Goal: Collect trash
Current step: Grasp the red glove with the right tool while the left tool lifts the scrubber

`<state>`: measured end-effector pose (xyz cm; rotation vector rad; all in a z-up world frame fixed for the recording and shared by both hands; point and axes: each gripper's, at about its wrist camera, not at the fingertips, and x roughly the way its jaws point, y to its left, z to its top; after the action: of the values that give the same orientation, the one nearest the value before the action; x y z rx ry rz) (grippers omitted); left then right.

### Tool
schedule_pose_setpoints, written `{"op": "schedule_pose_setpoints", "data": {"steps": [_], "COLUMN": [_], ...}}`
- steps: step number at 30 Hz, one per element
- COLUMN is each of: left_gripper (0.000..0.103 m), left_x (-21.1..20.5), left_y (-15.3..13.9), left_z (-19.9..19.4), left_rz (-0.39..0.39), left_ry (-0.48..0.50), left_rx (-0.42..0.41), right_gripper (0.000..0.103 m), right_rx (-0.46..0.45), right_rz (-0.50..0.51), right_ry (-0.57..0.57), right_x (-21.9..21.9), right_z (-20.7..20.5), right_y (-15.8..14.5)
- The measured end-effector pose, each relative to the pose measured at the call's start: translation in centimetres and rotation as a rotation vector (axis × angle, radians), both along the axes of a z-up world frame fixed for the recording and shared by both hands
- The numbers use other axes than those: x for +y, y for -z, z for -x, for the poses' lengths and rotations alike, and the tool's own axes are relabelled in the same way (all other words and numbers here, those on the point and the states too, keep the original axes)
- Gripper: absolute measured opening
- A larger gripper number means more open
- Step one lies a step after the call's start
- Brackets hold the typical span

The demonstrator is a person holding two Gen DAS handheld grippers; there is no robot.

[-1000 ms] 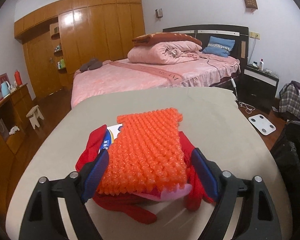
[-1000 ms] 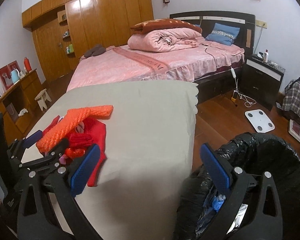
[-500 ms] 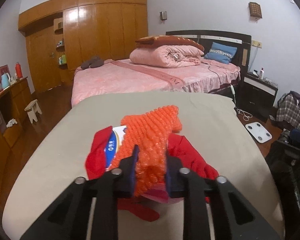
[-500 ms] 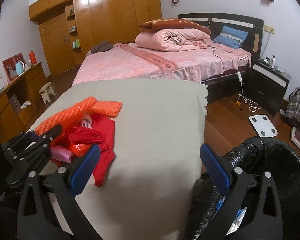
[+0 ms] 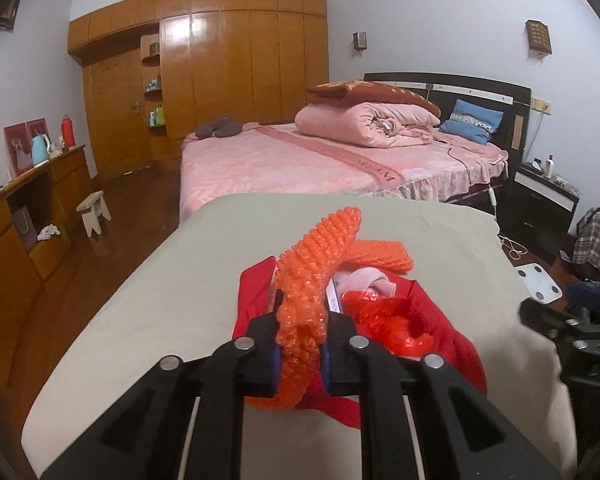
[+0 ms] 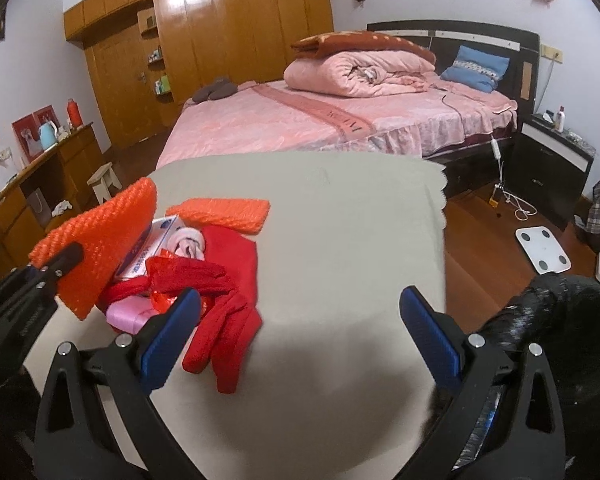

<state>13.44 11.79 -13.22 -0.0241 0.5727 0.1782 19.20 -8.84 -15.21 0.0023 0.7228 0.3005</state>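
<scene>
Held piece: we saw the orange bubble wrap sheet [image 5: 312,280] pinched near its near end between the pads of the left tongs [image 5: 300,354], its far end rising up and away along the tongs' own line.
Long axis: the sheet ran forward from the pads, crumpled narrow at the grip and flaring wider in the right wrist view [image 6: 100,236].
Left tongs: their jaws had just been closing, and they stood clamped on the sheet with the wrap squeezed between them.
Rest of the pile: under the sheet lay a second orange wrap piece [image 6: 224,216], a small printed box [image 6: 152,244], red gloves [image 6: 220,316], a red bag [image 5: 440,320] and something pink [image 6: 128,316], all near the left edge of the surface [image 6: 340,240].
Right tongs: the right tongs [image 6: 300,332] stood wide open and empty, just to the right of the pile.
Key relation: we judged that the black-lined trash bin [image 6: 560,320] sat off the right edge of the surface, so the sheet had to cross from left to right, past the right tongs.
Nearer hand: the left held the sheet; the right was nearer the bin and the gloves.
</scene>
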Motion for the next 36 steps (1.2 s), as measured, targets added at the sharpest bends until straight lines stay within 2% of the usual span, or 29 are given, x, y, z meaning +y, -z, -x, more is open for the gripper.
{"op": "schedule_pose_setpoints", "data": {"steps": [6,8,10,12,14,15,17,20,27,36], "left_gripper": [0.014,0.014,0.014,0.014,0.014,0.014,0.014,0.014,0.014,0.014], "left_x": [-0.5,-0.4,-0.2,-0.3,-0.4,-0.4,-0.6,-0.6,-0.6,-2.5], "left_y": [0.6,0.8,0.8,1.0,1.0,1.0,1.0,1.1,-0.2,-2.9], "left_z": [-0.8,-0.9,-0.9,-1.0,-1.0,-1.0,-1.1,-1.0,-0.4,0.5], "left_rz": [0.002,0.005,0.007,0.012,0.014,0.015,0.018,0.022,0.031,0.035], "left_ry": [0.010,0.013,0.015,0.018,0.022,0.023,0.026,0.026,0.029,0.071], "left_rx": [0.019,0.023,0.026,0.029,0.029,0.028,0.029,0.030,0.002,-0.046], "right_gripper": [0.091,0.081,0.077,0.069,0.048,0.042,0.020,0.009,0.009,0.009], "right_rx": [0.052,0.082,0.115,0.150,0.184,0.191,0.203,0.209,0.110,0.014], "right_rz": [0.032,0.024,0.023,0.027,0.022,0.006,-0.016,-0.035,-0.071,-0.123], "right_ry": [-0.024,-0.035,-0.052,-0.079,-0.111,-0.130,-0.164,-0.185,-0.158,-0.145], "right_x": [2.0,2.5,3.2,3.9,4.4,4.4,4.6,4.5,2.3,-0.4], "right_z": [-1.6,-2.3,-2.9,-3.3,-3.6,-3.5,-3.4,-2.9,-1.2,0.6], "right_y": [2.7,3.4,4.2,4.9,5.3,5.3,5.2,4.8,0.7,-4.3]}}
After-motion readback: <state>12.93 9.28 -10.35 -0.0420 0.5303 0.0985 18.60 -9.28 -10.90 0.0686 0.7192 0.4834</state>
